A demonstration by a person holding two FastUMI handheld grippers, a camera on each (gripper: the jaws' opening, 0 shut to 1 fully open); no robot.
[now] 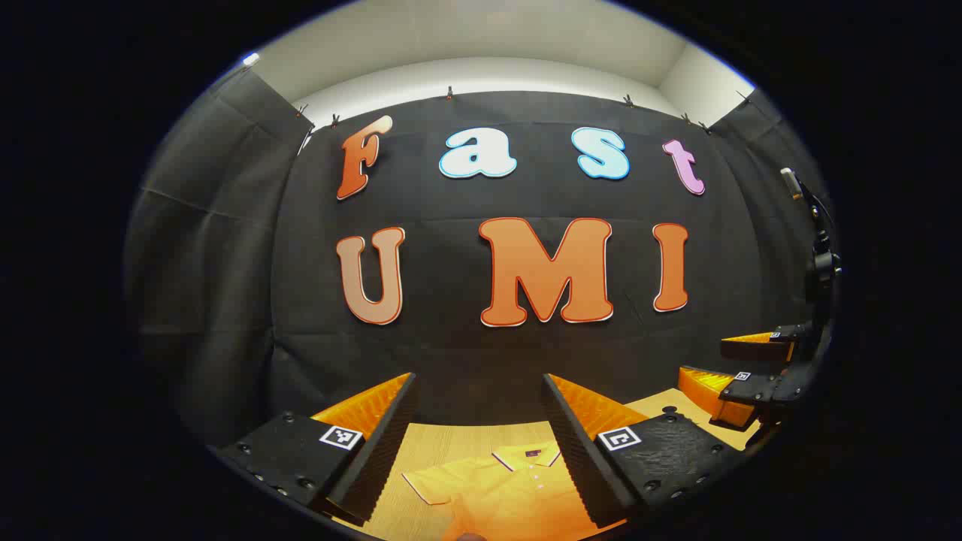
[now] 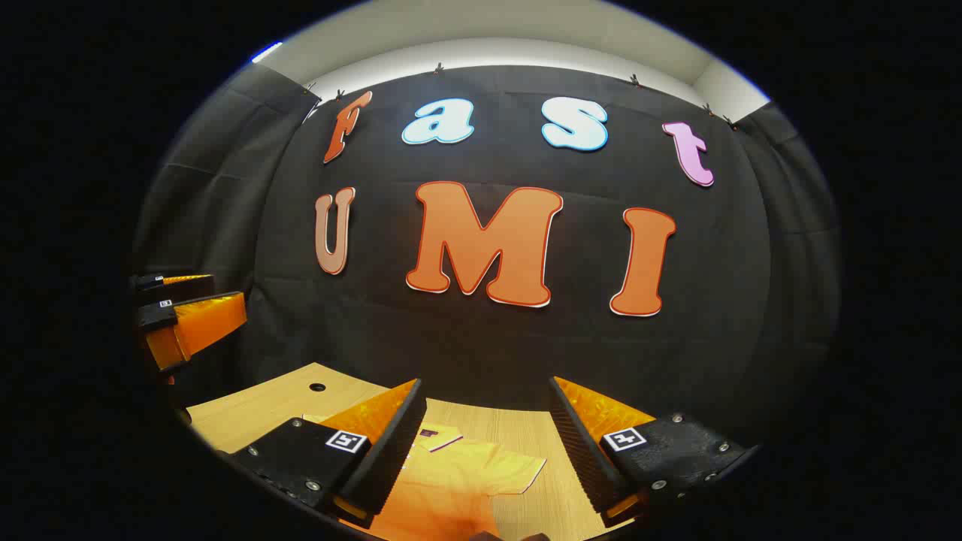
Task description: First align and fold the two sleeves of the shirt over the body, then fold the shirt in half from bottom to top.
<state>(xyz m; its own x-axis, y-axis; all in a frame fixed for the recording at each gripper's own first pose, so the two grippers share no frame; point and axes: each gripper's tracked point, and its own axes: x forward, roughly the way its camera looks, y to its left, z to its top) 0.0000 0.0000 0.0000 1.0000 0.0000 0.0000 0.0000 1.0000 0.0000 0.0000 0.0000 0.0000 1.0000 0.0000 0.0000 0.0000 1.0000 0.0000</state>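
A yellow-orange polo shirt [image 1: 496, 492] lies flat on the wooden table [image 1: 451, 439], collar toward the wall, with one short sleeve spread out to the side. My left gripper [image 1: 481, 443] hangs open above its collar area, holding nothing. In the right gripper view the same shirt [image 2: 458, 488] shows its other sleeve spread toward the right, and my right gripper [image 2: 488, 451] hovers open over it, also with nothing held. In the left gripper view the right gripper [image 1: 751, 368] appears farther off at the right. In the right gripper view the left gripper [image 2: 188, 315] sits at the left.
The table [image 2: 255, 413] runs up to the black cloth wall and has a small round hole [image 2: 317, 388] near its back left. Bare wood lies on both sides of the shirt.
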